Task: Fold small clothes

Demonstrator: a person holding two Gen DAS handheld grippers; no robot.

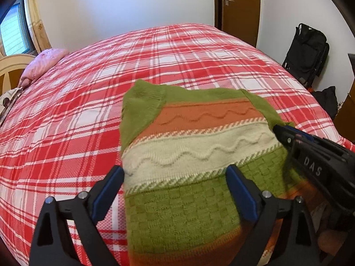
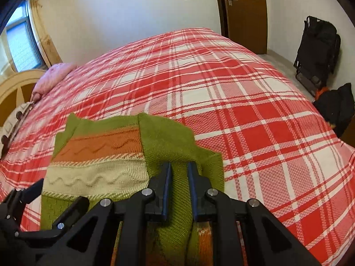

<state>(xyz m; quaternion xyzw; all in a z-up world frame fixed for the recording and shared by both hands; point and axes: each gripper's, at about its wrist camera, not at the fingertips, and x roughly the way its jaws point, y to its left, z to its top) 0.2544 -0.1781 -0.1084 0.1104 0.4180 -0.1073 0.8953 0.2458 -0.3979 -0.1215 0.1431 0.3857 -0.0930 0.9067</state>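
Note:
A small knit sweater [image 1: 195,146] with green, orange and cream bands lies on the red plaid bedcover [image 1: 88,102], its near part hanging toward me. My left gripper [image 1: 175,175] stands open above the sweater's left half; one finger is at the sweater's left edge, the other over the green checked band, and neither pad presses the cloth. My right gripper [image 2: 179,169] is shut on a green fold of the sweater [image 2: 93,166] at its right side. Its black body also shows in the left wrist view as the right gripper [image 1: 310,155].
A pink pillow [image 1: 44,66] and a wooden headboard [image 1: 11,71] are at the far left. A brown door [image 1: 239,8] is behind the bed. A black folded chair [image 1: 308,53] and a dark bag [image 2: 339,108] stand on the floor to the right.

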